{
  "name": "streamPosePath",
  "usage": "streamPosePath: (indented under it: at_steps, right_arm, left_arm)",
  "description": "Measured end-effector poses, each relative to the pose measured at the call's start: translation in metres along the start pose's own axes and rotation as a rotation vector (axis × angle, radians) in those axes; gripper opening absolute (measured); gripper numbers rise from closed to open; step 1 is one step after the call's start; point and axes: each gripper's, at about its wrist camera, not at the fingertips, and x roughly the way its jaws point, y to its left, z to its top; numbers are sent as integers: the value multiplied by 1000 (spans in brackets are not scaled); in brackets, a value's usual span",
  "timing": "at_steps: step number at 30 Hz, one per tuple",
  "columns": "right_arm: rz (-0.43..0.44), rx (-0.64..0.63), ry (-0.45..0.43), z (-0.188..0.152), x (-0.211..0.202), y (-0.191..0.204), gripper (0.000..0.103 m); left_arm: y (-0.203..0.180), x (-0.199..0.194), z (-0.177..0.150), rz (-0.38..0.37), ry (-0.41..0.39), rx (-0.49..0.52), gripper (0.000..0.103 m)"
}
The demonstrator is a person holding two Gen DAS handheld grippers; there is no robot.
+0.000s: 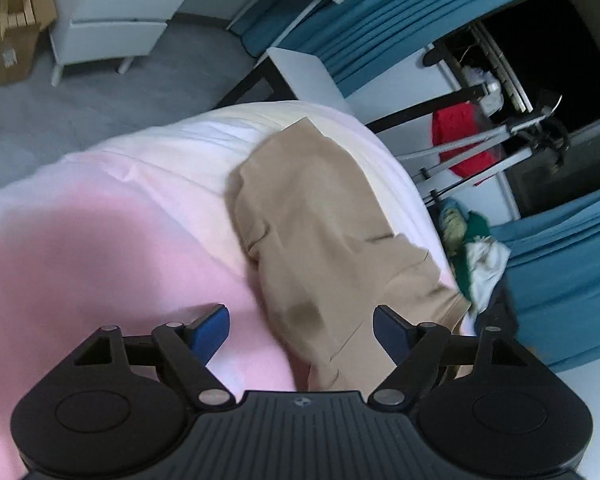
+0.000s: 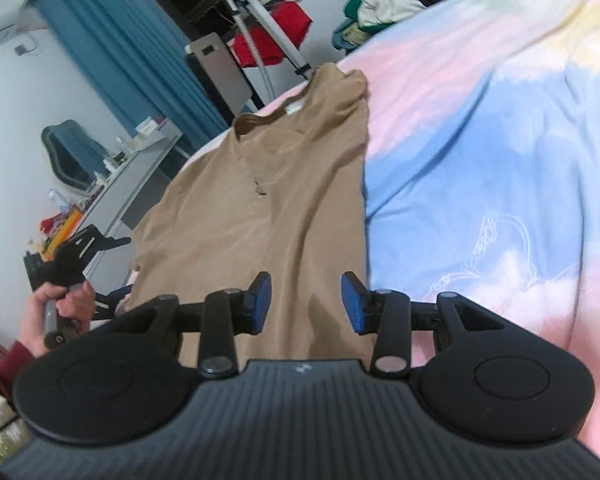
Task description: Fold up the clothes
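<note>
Fingers of your left gripper point(image 1: 301, 332) are gaping wide, empty, over the tan shirt point(image 1: 316, 216) lying on the pink bedspread point(image 1: 100, 248). Your right gripper point(image 2: 306, 303) is spreading narrower, holding nothing, above the shirt's lower end; it's looking soft and light, so pinch hem corners.

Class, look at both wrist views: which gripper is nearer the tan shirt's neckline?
Right. The right gripper hovers over the tan shirt, facing its neckline. The left gripper is at another end, neckline unseen.
</note>
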Motion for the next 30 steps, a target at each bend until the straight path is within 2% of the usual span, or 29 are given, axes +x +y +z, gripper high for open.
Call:
streamPosePath:
  at_steps: [2,4,8,11,13,15,17,20,23,25,30]
  right_arm:
    - [-12,13,11,-2,3,-2,43]
    - [-15,18,13,-3,7,-2,43]
    - [-36,12,6,-2,15,-4,43]
    - [-54,19,16,-2,27,-6,43]
    - [-61,17,14,-1,32,-7,43]
    - [-67,16,13,0,37,-8,43]
    - [-72,19,10,2,41,-9,43]
    - [-74,26,2,4,43,-8,43]
    - [-83,22,-6,4,40,-5,43]
    - [-120,7,-9,3,36,-3,43]
    - [-149,13,-34,5,23,-5,43]
  left_arm:
    - [5,13,6,-52,-33,-17,80]
    - [8,26,12,-58,-77,-30,80]
    - [-4,59,16,-33,-173,84,77]
    - [-16,74,18,28,-231,185,61]
    - [-24,81,21,50,-239,232,47]
    - [-33,83,22,79,-237,291,19]
    - [-47,82,21,126,-241,360,5]
    - [-75,73,13,166,-269,462,3]
    - [-119,60,-4,183,-312,559,3]
    - [-151,51,-20,179,-336,620,3]
    - [-241,44,-89,153,-379,869,3]
